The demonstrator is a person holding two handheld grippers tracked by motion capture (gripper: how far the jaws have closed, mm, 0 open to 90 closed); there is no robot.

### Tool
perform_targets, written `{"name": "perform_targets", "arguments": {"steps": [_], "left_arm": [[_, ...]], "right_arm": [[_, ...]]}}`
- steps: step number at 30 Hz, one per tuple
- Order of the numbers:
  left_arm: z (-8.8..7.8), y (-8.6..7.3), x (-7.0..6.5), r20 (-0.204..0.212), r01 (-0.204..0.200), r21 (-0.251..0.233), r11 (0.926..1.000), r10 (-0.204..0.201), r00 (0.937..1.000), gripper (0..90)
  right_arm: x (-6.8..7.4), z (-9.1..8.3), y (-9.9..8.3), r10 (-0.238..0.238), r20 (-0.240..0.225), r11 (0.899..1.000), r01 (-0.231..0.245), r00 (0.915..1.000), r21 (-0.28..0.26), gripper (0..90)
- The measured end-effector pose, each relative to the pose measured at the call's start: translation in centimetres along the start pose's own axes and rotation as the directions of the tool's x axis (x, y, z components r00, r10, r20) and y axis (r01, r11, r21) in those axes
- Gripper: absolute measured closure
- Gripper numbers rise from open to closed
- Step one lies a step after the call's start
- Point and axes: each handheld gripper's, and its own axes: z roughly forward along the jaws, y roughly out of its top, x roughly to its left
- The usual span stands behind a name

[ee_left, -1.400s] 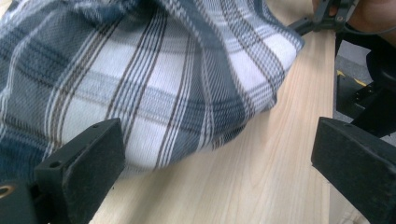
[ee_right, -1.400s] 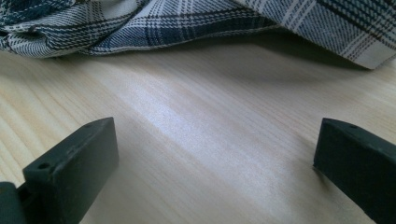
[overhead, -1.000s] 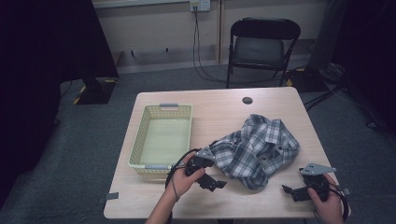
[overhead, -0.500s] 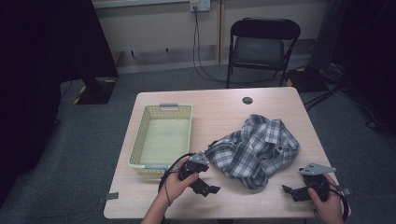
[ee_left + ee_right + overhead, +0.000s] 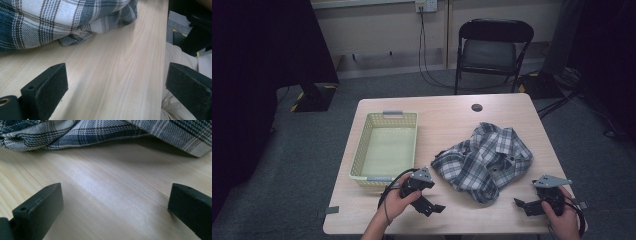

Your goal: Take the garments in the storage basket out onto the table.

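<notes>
A crumpled blue-and-white plaid shirt (image 5: 487, 160) lies on the right half of the wooden table (image 5: 447, 117). My left gripper (image 5: 432, 207) rests near the front edge, just left of the shirt, open with nothing between its jaws. In the left gripper view the shirt's hem (image 5: 75, 37) lies a short way ahead of the jaws. My right gripper (image 5: 521, 205) sits at the front right corner, open and empty, pointing left at the shirt. The right gripper view has the shirt's edge (image 5: 100, 132) across the top, beyond bare wood.
A pale yellow plastic basket (image 5: 362, 160), empty, stands on the table's left half. A dark round cable hole (image 5: 477, 107) is near the far edge. A black folding chair (image 5: 492, 50) stands behind the table. The person's trouser leg (image 5: 180, 60) is past the table edge.
My left gripper has drawn back from the shirt toward the front edge of the table and now holds nothing. The right gripper has stayed in place.
</notes>
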Motion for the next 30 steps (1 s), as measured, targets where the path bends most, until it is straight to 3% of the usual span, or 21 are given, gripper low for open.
{"name": "perform_targets", "arguments": {"steps": [30], "left_arm": [[-2.4, -2.6, -0.2, 0.048, 0.033, 0.019, 0.9993, -0.034, 0.9983, 3.1]], "right_arm": [[0.0, 0.0, 0.0, 0.000, 0.000, 1.000, 0.000, 1.0000, 0.000, 0.0]]}}
